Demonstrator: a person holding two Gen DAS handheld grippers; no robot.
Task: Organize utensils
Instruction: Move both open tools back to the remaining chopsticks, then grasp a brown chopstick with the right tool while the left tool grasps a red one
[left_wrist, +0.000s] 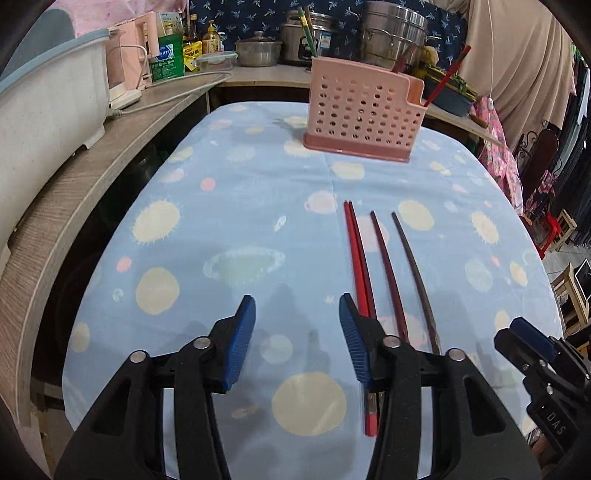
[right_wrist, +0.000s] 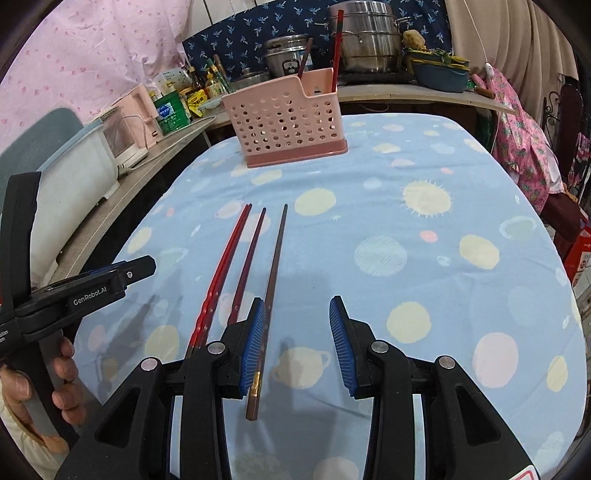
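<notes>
**Four chopsticks left on the cloth, both grippers empty**

Four sticks lay side by side on the blue tablecloth: a red pair touching each other, a maroon stick beside them, a dark brown one on the outside. The pink holder stood at the far end w/ two sticks already upright in its low compartment.

Left gripper had fingers spread wide, nothing held; right gripper same, its left pad just over the brown stick.

Risks, as I judged: sticks lay close together, so a closing pinch could catch two or roll a neighbour away. Thin & smooth, so prob. slip or pivot in the pads. Grippers were near each other and could bump. Counter clutter (steel pots, bottles) sat behind the holder, not in the path.
</notes>
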